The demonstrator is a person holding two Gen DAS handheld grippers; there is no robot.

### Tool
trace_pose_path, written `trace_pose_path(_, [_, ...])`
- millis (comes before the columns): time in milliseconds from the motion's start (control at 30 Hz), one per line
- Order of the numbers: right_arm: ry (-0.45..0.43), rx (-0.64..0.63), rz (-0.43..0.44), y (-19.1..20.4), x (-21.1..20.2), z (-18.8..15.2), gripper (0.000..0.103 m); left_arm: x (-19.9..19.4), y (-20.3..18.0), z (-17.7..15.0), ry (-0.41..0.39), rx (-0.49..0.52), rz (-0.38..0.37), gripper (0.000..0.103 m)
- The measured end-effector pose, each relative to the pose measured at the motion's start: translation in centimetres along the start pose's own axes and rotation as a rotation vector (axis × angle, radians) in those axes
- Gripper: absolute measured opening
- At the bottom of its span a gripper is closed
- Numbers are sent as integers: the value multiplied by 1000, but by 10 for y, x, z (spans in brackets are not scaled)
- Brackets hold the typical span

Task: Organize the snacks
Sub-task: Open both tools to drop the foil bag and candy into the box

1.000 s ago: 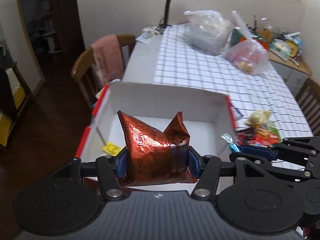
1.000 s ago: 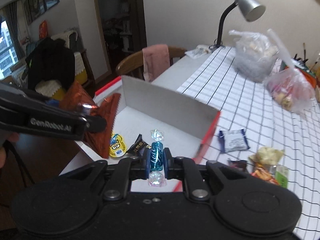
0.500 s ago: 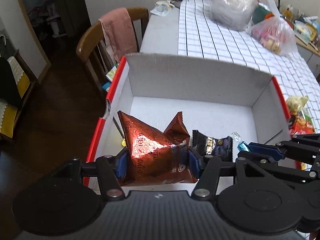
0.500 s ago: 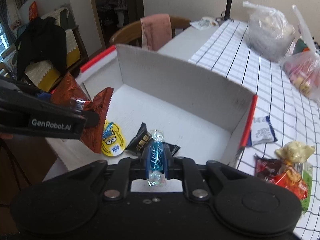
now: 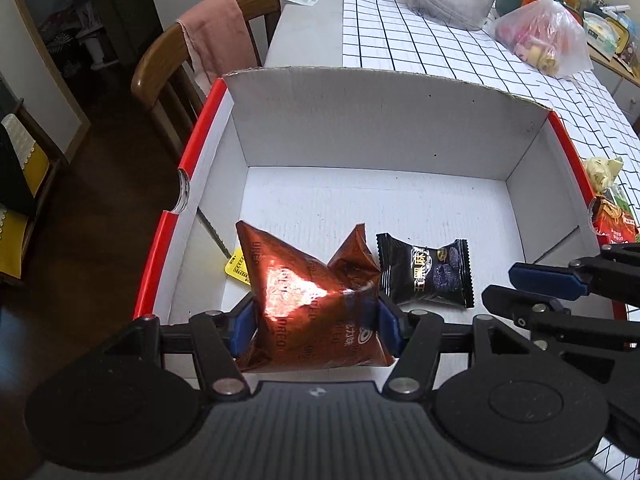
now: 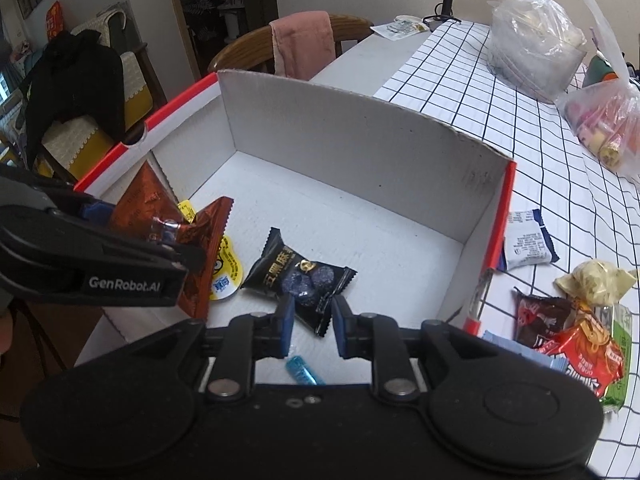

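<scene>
My left gripper (image 5: pixel 314 322) is shut on a copper-brown Oreo packet (image 5: pixel 308 300) and holds it over the near left part of a white cardboard box (image 5: pixel 380 120) with red edges. The packet also shows in the right wrist view (image 6: pixel 192 240). My right gripper (image 6: pixel 312 326) is open and empty above the box's near side. A blue wrapped candy (image 6: pixel 302 372) lies on the box floor just below it. A black snack packet (image 6: pixel 300 276) and a yellow round snack (image 6: pixel 228 268) lie on the box floor.
Loose snacks (image 6: pixel 572 320) and a white-blue packet (image 6: pixel 526 240) lie on the checked tablecloth right of the box. Two plastic bags (image 6: pixel 536 52) stand farther back. A wooden chair with a pink cloth (image 6: pixel 302 44) stands behind the box.
Both grippers moved forward and down over the box. My right gripper opened and the blue candy dropped onto the box floor. The left gripper still holds the Oreo packet.
</scene>
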State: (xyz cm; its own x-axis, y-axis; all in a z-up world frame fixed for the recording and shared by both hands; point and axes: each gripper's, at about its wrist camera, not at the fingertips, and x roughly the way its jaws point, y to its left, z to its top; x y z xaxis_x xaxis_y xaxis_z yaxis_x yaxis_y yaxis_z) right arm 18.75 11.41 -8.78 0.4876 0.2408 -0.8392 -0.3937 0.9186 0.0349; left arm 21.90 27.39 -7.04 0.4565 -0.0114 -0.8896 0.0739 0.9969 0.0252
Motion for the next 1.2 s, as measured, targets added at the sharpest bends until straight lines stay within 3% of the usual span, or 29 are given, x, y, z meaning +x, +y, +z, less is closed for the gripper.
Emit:
trace_pose_path(333, [-71,30,34,-5,-34,-8,31,-30,1,-5,-73,-26,-24,70])
trace_pose_path(567, [-137,56,62,-8,-67,-16,37,-71,-8,-16,-185,-28,-55,78])
trace_pose_path(800, [-186,88,75,-16,-93,-27,45,-103,-26,-28,-285,-1,-57,80])
trace_pose_path(1200, [-241,132,52,-51,-139,-66,75,-125,-70,-49,-333,40,-113,84])
